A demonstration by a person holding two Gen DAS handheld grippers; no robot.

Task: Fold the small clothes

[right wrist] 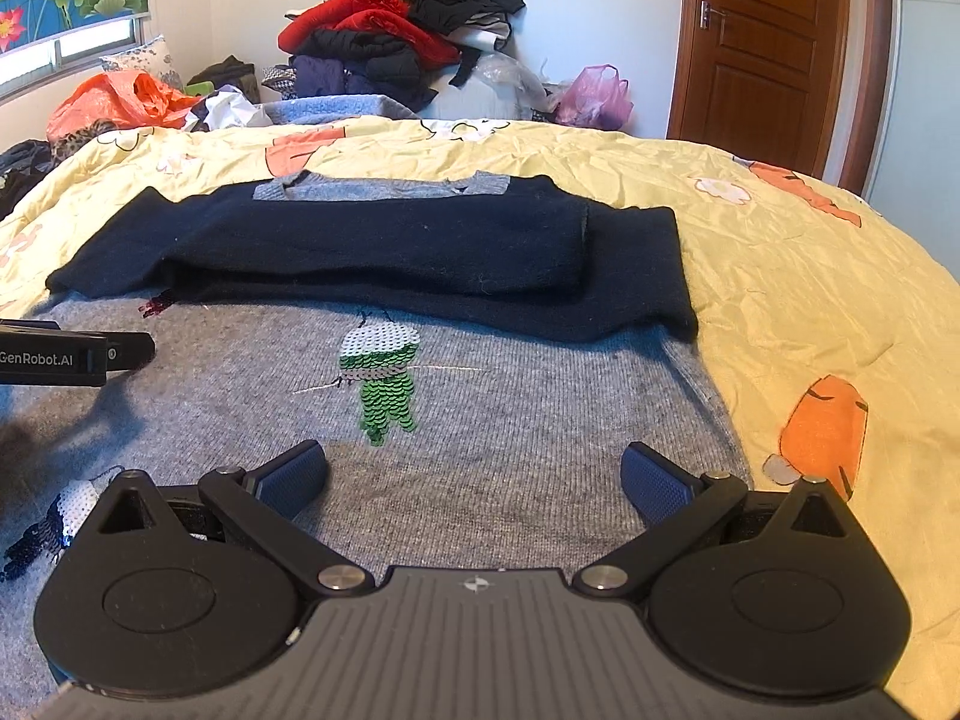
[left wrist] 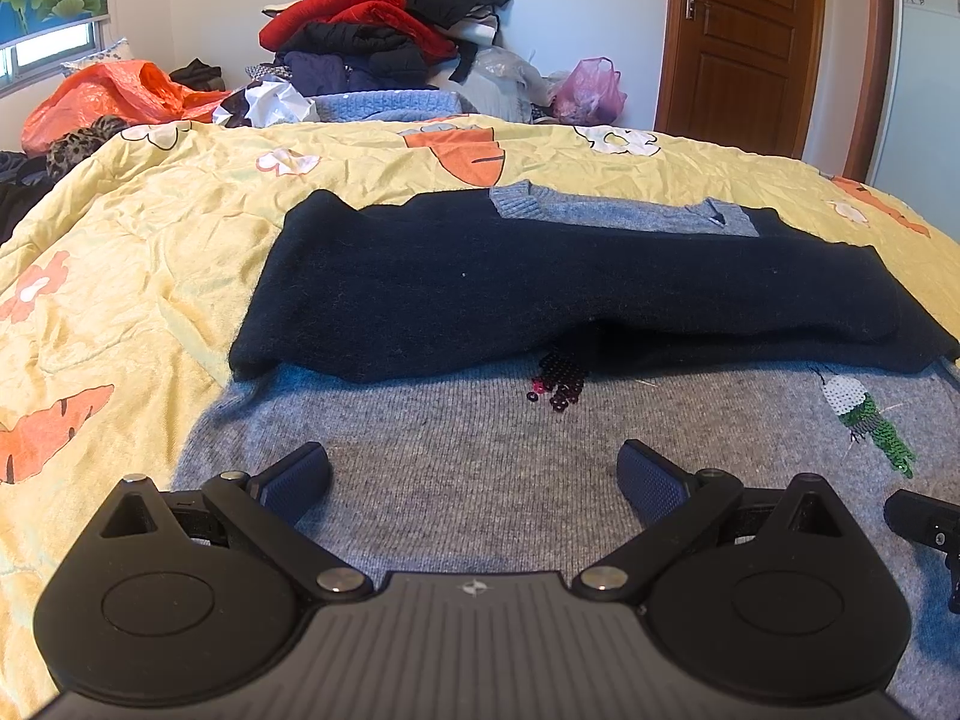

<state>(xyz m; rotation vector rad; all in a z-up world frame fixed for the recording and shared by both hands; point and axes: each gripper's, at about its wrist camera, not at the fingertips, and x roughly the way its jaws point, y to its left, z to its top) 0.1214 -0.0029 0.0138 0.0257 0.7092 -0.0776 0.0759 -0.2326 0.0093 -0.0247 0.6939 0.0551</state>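
Observation:
A grey knit sweater (left wrist: 456, 450) (right wrist: 510, 420) with dark navy sleeves lies flat on the yellow bedspread (left wrist: 132, 276) (right wrist: 810, 276). Both navy sleeves (left wrist: 540, 294) (right wrist: 384, 246) are folded across its chest, below the grey collar (left wrist: 618, 213) (right wrist: 384, 187). Sequin patches show on the front: green and white (right wrist: 381, 378) (left wrist: 870, 414) and dark red (left wrist: 558, 381). My left gripper (left wrist: 474, 480) hovers open over the sweater's lower left part. My right gripper (right wrist: 474, 477) hovers open over the lower right part. Neither holds cloth. The left gripper's side (right wrist: 72, 357) shows in the right wrist view.
A tall pile of red, black and navy clothes (left wrist: 384, 24) (right wrist: 396, 30) stands beyond the bed's far edge, with an orange plastic bag (left wrist: 114, 96) on the left and a pink bag (left wrist: 591, 90) on the right. A brown door (left wrist: 744, 42) is at the back right.

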